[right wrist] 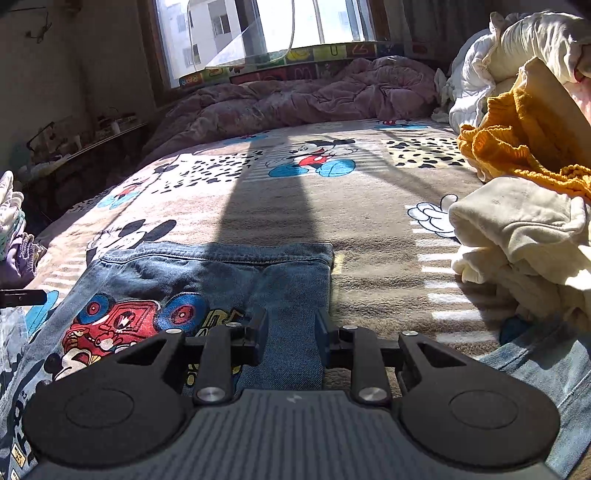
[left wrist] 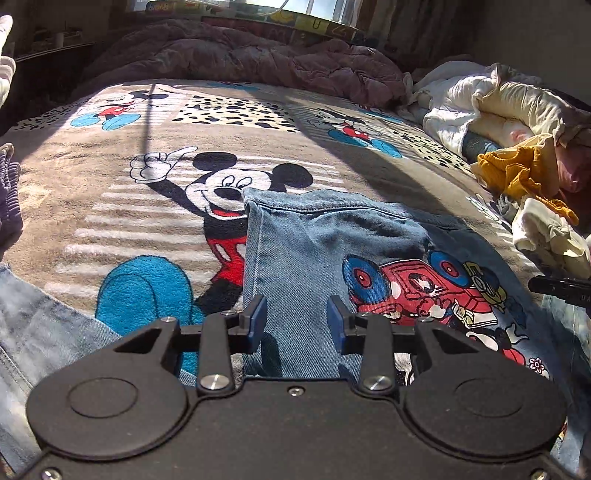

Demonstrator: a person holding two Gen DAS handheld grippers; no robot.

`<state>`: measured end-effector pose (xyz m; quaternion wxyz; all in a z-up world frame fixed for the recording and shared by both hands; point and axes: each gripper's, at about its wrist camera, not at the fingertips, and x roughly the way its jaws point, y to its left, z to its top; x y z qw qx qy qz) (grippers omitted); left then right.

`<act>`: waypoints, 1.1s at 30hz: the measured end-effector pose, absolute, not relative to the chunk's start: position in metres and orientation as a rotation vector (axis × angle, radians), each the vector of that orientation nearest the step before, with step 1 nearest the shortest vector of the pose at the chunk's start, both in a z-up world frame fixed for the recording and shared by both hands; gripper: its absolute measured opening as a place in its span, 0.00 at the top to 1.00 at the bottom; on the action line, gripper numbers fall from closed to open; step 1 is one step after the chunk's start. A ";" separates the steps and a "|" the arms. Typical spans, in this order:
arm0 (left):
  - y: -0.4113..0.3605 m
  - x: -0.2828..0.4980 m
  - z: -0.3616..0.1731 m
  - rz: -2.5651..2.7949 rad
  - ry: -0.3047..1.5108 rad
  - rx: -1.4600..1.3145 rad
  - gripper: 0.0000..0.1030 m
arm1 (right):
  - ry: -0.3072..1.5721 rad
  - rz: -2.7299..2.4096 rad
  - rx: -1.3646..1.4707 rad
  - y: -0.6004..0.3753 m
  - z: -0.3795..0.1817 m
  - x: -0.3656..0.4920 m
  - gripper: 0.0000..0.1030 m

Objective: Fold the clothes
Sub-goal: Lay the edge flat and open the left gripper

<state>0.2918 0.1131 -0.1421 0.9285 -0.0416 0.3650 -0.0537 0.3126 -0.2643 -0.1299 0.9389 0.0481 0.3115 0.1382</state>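
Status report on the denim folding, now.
Left gripper and right gripper: jaws open, holding nothing, over the denim. Denim garment flat on the blanket, print up. Clothes pile off to the right, clear.

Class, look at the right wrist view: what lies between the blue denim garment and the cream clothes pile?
Only bare cartoon-mouse blanket separates the blue denim garment from the cream clothes pile, in the right wrist view.

Both wrist views look low and close across the bed toward the window (right wrist: 258,29), sharing the jeans (left wrist: 314,251).
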 end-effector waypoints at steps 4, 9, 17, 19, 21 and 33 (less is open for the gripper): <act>0.094 0.257 -0.124 -0.069 0.644 -0.004 0.68 | 0.664 0.209 0.019 -0.258 -0.158 0.284 0.72; 0.068 0.170 -0.111 -0.072 0.588 -0.055 0.65 | 0.525 0.222 0.033 -0.261 -0.119 0.208 0.72; 0.032 0.111 -0.141 -0.069 0.560 0.010 0.46 | 0.521 0.190 -0.050 -0.247 -0.150 0.148 0.72; 0.024 0.099 -0.142 -0.073 0.537 0.027 0.44 | 0.457 0.225 -0.036 -0.247 -0.138 0.130 0.70; 0.013 0.089 -0.150 -0.078 0.536 0.053 0.39 | 0.505 0.237 -0.043 -0.241 -0.142 0.116 0.65; -0.020 0.059 -0.167 -0.136 0.556 0.116 0.35 | 0.496 0.350 -0.161 -0.203 -0.147 0.055 0.59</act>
